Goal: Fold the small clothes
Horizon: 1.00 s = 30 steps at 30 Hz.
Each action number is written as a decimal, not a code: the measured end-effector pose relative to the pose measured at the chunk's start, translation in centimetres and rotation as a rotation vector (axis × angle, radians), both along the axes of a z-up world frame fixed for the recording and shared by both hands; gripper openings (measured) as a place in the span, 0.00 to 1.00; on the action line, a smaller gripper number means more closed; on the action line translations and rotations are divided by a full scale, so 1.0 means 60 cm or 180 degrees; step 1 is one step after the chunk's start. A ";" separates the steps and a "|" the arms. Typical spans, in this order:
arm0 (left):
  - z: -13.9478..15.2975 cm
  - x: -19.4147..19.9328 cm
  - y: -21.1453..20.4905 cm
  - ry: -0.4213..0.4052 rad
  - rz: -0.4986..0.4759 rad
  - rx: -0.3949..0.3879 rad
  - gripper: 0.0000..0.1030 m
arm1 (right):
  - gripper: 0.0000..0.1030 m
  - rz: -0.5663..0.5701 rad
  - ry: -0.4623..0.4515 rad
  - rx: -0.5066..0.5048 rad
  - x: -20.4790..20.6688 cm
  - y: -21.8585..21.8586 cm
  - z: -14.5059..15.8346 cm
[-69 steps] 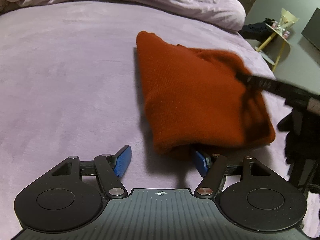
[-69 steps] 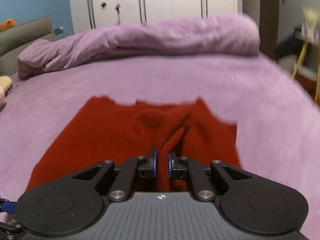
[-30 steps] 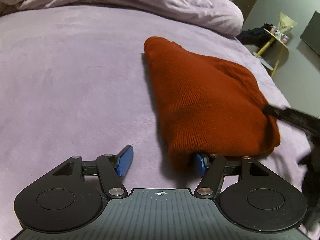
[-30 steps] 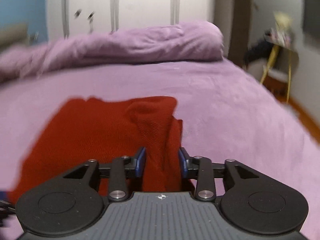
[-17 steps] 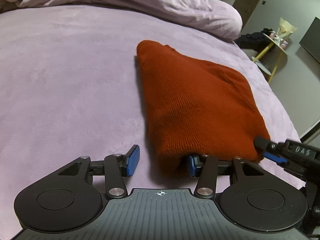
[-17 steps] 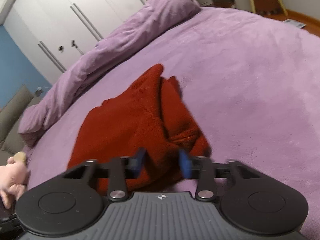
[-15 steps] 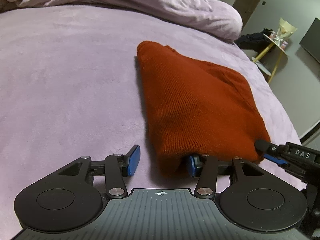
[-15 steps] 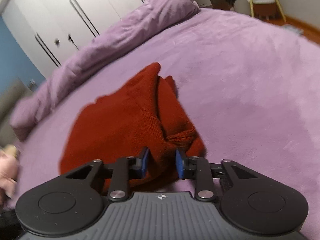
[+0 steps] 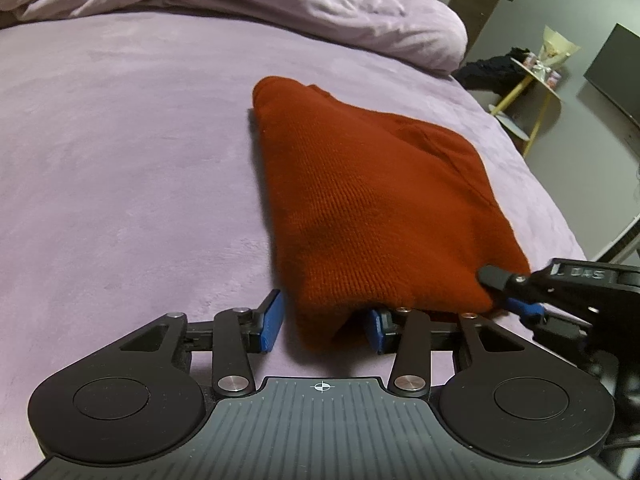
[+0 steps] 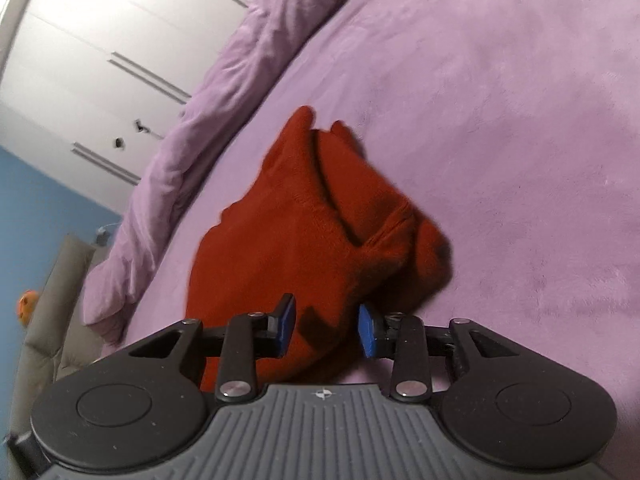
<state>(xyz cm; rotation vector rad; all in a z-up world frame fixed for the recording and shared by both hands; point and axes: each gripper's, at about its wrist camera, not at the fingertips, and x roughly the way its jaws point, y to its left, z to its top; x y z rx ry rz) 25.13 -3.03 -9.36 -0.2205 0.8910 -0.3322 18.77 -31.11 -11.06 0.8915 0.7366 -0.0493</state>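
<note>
Rust-red knitted garment (image 9: 372, 216), folded into a thick wedge, lies on the lilac plush bedspread (image 9: 120, 168), toward the bed's right edge in the left wrist view. Its narrow end points to the rumpled lilac duvet (image 9: 280, 4) heaped along the far edge. Its broad end faces both tools.

Left gripper (image 9: 322, 326): jaws have just been closing and stand at a middling gap. The near left corner of the garment sits between the blue pads. The right pad is tucked under the knit. The left pad stands just beside the fabric edge; whether it touches, cannot tell.

Right gripper (image 10: 325, 330) (image 9: 516, 294): jaws have just been closing, gap now fairly narrow. A bunched fold of the garment's near right corner fills the space between the pads. In the left wrist view its upper black finger lies on top of the knit and its blue pad sits at the lower edge, so the corner appears pinched. The right wrist view is tilted and slightly blurred.

Beyond the bed's right edge: a yellow-legged side table (image 9: 532, 80) with small items on it. White wardrobe doors (image 10: 100, 52) stand behind the duvet.
</note>
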 end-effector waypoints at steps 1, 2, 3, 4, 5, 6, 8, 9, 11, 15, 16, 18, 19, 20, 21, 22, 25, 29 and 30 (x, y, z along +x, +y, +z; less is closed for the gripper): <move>0.002 -0.001 0.001 -0.0014 0.0003 0.0008 0.45 | 0.11 -0.0003 0.0064 -0.0137 0.008 0.005 0.001; 0.005 -0.001 0.003 -0.0032 0.0005 0.0021 0.45 | 0.08 0.0041 0.0080 -0.0256 0.014 0.010 0.007; 0.006 -0.003 0.005 -0.0043 0.0007 0.0022 0.45 | 0.07 0.0068 0.0014 -0.0276 0.012 0.013 0.014; 0.008 -0.003 0.006 -0.0042 0.0011 0.0016 0.45 | 0.07 0.0083 -0.0128 -0.0113 0.006 0.007 0.019; 0.008 -0.004 0.008 -0.0022 0.0004 0.0013 0.45 | 0.06 0.0077 -0.0345 0.0317 -0.004 -0.009 0.014; 0.008 -0.004 0.009 -0.0004 -0.0010 0.0015 0.46 | 0.06 0.0039 -0.0491 0.0672 -0.011 -0.023 0.005; 0.009 -0.005 0.013 0.0063 -0.0046 0.0020 0.49 | 0.06 -0.0067 -0.0461 0.0805 -0.018 -0.044 -0.008; 0.010 -0.006 0.015 0.0112 -0.0074 0.0011 0.49 | 0.06 -0.0054 -0.0258 0.0481 -0.013 -0.043 -0.009; 0.016 -0.011 0.022 0.0156 -0.0095 0.0027 0.50 | 0.06 0.0143 0.0120 -0.0189 0.003 -0.025 -0.013; 0.041 -0.017 0.049 0.0075 -0.0037 0.0160 0.56 | 0.16 0.0415 0.0064 -0.0953 0.004 0.011 0.028; 0.048 -0.014 0.056 0.0030 0.0030 0.0167 0.58 | 0.22 0.0450 0.0108 -0.1073 0.001 0.014 0.039; 0.061 0.003 0.066 -0.0057 0.0240 0.0112 0.59 | 0.24 0.0373 0.0117 -0.1297 -0.011 0.015 0.062; 0.065 0.016 0.065 -0.0069 0.0333 0.0066 0.60 | 0.24 0.0315 -0.0014 -0.1403 -0.018 0.017 0.079; 0.068 0.028 0.060 -0.0069 0.0413 0.0023 0.60 | 0.24 0.0280 -0.0127 -0.1473 -0.016 0.019 0.090; 0.070 0.042 0.052 -0.0081 0.0487 -0.0048 0.60 | 0.24 0.0280 -0.0248 -0.1512 -0.009 0.024 0.101; 0.071 0.057 0.040 -0.0104 0.0550 -0.0134 0.61 | 0.24 0.0356 -0.0326 -0.1516 0.005 0.033 0.107; 0.067 0.111 -0.004 -0.0148 0.0697 -0.0257 0.63 | 0.24 0.0710 -0.0425 -0.1561 0.081 0.071 0.103; 0.046 0.191 -0.051 -0.0148 0.0821 -0.0139 0.64 | 0.22 0.0924 -0.0458 -0.1900 0.191 0.106 0.081; 0.039 0.205 -0.059 -0.0134 0.0849 -0.0094 0.64 | 0.22 0.0926 -0.0377 -0.1988 0.214 0.108 0.076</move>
